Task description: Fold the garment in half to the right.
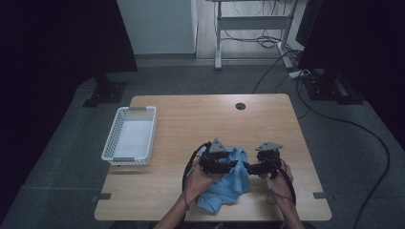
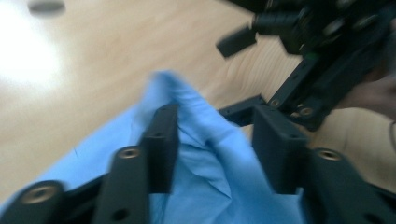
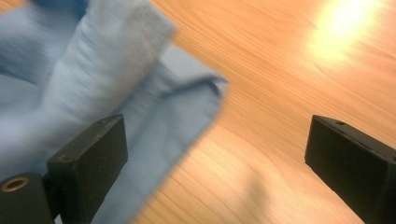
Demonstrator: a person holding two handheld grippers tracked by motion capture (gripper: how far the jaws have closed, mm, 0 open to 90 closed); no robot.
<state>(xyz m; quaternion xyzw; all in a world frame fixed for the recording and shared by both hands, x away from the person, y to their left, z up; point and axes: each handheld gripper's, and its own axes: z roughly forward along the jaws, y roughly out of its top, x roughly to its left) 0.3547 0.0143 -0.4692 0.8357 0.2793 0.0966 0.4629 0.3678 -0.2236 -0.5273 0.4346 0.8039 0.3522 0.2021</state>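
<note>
The blue cloth (image 1: 228, 177) lay crumpled on the table (image 1: 191, 124), under and between both grippers. The left gripper (image 2: 219, 149) stood over it with its jaws partly apart, a raised fold of cloth between them; the pads did not press on it. The right gripper (image 3: 215, 154) sat just beside the cloth's edge, its jaws wide apart with bare table between them and cloth behind one jaw. In the high view the two grippers pointed toward each other, nearly tip to tip. A white basket (image 1: 130, 135) stood well beyond the left gripper, away from the cloth.
</note>
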